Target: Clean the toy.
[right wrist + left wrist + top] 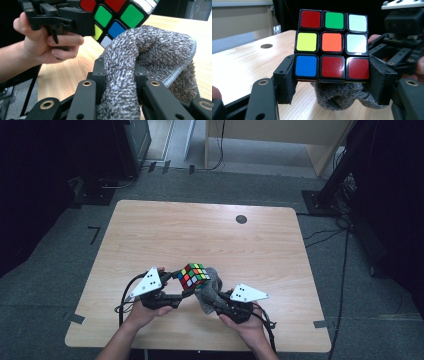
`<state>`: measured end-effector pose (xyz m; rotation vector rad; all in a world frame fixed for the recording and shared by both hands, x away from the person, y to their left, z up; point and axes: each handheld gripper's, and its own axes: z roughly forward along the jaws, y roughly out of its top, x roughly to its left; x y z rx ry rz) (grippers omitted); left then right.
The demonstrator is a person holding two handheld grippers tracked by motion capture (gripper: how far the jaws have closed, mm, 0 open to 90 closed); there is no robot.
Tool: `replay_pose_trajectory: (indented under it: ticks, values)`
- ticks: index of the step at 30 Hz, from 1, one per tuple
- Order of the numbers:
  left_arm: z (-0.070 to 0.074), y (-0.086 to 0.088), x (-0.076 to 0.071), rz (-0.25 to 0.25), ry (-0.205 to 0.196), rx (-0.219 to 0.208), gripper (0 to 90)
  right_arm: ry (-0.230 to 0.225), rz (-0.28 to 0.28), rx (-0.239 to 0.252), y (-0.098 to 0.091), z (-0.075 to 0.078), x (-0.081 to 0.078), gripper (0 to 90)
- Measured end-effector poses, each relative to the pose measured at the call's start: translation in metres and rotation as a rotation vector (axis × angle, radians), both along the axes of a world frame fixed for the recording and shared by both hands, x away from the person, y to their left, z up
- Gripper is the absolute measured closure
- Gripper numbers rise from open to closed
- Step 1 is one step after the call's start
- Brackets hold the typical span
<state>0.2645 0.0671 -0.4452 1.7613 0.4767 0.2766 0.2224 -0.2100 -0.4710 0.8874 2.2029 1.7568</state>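
High view: left gripper (176,285) holds the puzzle cube (194,275) up off the worktop (210,235), and the right gripper (214,301) holds a grey cloth (211,287) bunched against the cube's right and under side. Risks, as I judge them: the left jaws pinch only the cube's bottom layer, so a hard wipe could twist that layer or lever the cube out and drop it. Cloth loops could also snag on a cube edge or get dragged between the left jaws. Left gripper view: cube (332,45) sits upright between the jaws, pads pressed on both sides of the lowest row, top two rows standing free, cloth (342,96) just below. Right gripper view: jaws clamped tight on a fold of cloth (140,70), cube (117,15) above and beyond them, touching the cloth's top.
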Motion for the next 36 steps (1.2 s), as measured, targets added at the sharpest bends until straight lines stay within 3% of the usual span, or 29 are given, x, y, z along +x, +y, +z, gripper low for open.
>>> replay_pose_trajectory:
  ticks: [4, 8, 14, 17, 19, 24, 30, 36]
  values:
    - [-0.002, 0.001, 0.003, 0.066, 0.014, 0.020, 34.2, -0.012, -0.050, 0.010, -0.011, 0.005, 0.003, 72.9]
    - [-0.008, -0.002, 0.007, 0.153, 0.022, 0.087, 34.2, -0.015, -0.186, 0.024, -0.030, 0.009, 0.007, 72.9]
    - [-0.022, -0.007, 0.019, 0.286, 0.087, 0.197, 34.2, 0.012, -0.420, -0.003, -0.065, 0.005, 0.015, 72.8]
    - [-0.031, -0.009, 0.026, 0.355, 0.123, 0.263, 34.2, 0.011, -0.483, -0.046, -0.076, -0.003, 0.019, 72.3]
    - [-0.036, -0.008, 0.031, 0.389, 0.143, 0.301, 34.2, 0.022, -0.494, -0.060, -0.079, -0.009, 0.021, 71.1]
    - [-0.045, -0.008, 0.040, 0.431, 0.200, 0.351, 34.1, 0.067, -0.534, -0.071, -0.082, -0.025, 0.027, 70.6]
    - [-0.052, -0.010, 0.044, 0.436, 0.231, 0.369, 34.1, 0.160, -0.549, -0.109, -0.081, -0.037, 0.035, 70.1]
    - [-0.054, -0.012, 0.046, 0.432, 0.237, 0.367, 34.0, 0.176, -0.534, -0.120, -0.078, -0.044, 0.037, 69.7]
